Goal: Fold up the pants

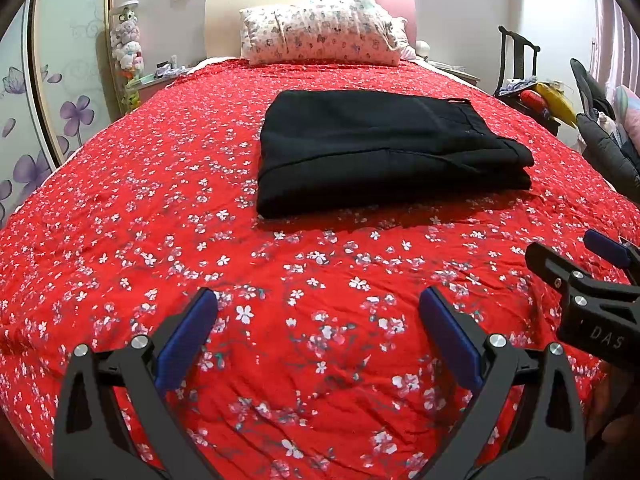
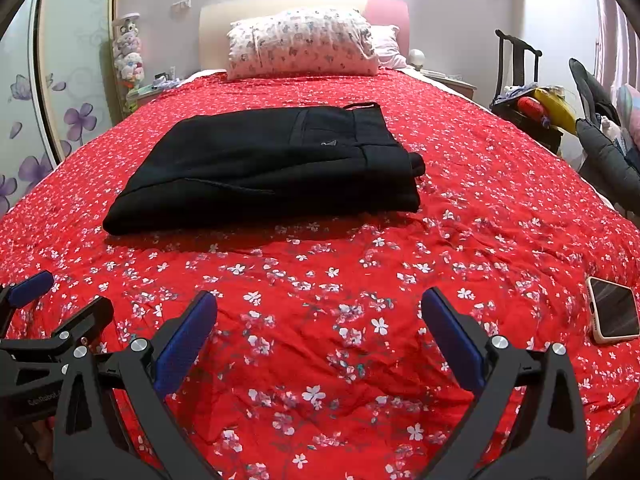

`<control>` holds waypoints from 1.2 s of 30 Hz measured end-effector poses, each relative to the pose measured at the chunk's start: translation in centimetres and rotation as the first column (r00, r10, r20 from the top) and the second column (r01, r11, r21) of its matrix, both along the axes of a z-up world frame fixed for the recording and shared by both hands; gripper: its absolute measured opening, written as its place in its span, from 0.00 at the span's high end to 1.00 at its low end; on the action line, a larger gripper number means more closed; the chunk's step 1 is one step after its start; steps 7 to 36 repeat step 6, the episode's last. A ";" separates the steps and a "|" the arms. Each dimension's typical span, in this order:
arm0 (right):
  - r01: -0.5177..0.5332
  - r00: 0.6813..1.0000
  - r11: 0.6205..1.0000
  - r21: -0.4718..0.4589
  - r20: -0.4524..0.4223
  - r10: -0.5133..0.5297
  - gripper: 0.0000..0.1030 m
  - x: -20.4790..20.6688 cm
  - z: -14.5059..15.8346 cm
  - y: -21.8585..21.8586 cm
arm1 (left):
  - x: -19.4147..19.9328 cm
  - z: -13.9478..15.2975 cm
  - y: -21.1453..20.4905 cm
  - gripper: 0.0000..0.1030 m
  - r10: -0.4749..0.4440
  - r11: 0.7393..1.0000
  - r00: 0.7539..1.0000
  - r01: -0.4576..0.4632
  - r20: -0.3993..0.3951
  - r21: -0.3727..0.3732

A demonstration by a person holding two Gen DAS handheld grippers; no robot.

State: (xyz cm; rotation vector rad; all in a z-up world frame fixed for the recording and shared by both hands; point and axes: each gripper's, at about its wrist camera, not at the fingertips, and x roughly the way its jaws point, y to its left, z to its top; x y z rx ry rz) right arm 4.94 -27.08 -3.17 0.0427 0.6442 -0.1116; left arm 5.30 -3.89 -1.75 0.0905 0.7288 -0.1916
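Observation:
Black pants (image 1: 384, 152) lie folded into a flat rectangular stack on the red floral bedspread (image 1: 120, 240), waistband toward the right. They also show in the right wrist view (image 2: 264, 168). My left gripper (image 1: 318, 300) is open and empty, held well in front of the pants, apart from them. My right gripper (image 2: 319, 302) is open and empty too, beside the left one. The right gripper's fingers (image 1: 560, 268) show at the right edge of the left wrist view. The left gripper's fingers (image 2: 92, 312) show at the left edge of the right wrist view.
A floral pillow (image 1: 320, 32) leans on the headboard. A phone (image 2: 614, 310) lies on the bedspread at the right. A chair with clutter (image 1: 532, 92) and dark clothing (image 1: 608, 140) stand right of the bed. A wardrobe with purple flowers (image 1: 48, 112) stands to the left.

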 end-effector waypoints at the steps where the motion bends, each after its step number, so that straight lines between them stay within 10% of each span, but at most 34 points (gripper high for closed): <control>1: 0.000 1.000 1.000 -0.001 0.000 0.000 0.01 0.1 0.0 0.0 | 0.0 -0.1 0.0 0.02 0.001 1.000 1.000 -0.001 -0.003 -0.002; 36: -0.001 1.000 1.000 -0.001 -0.001 0.001 0.01 0.2 0.1 -0.1 | 0.0 -0.1 0.0 0.02 0.001 1.000 1.000 -0.001 -0.004 -0.003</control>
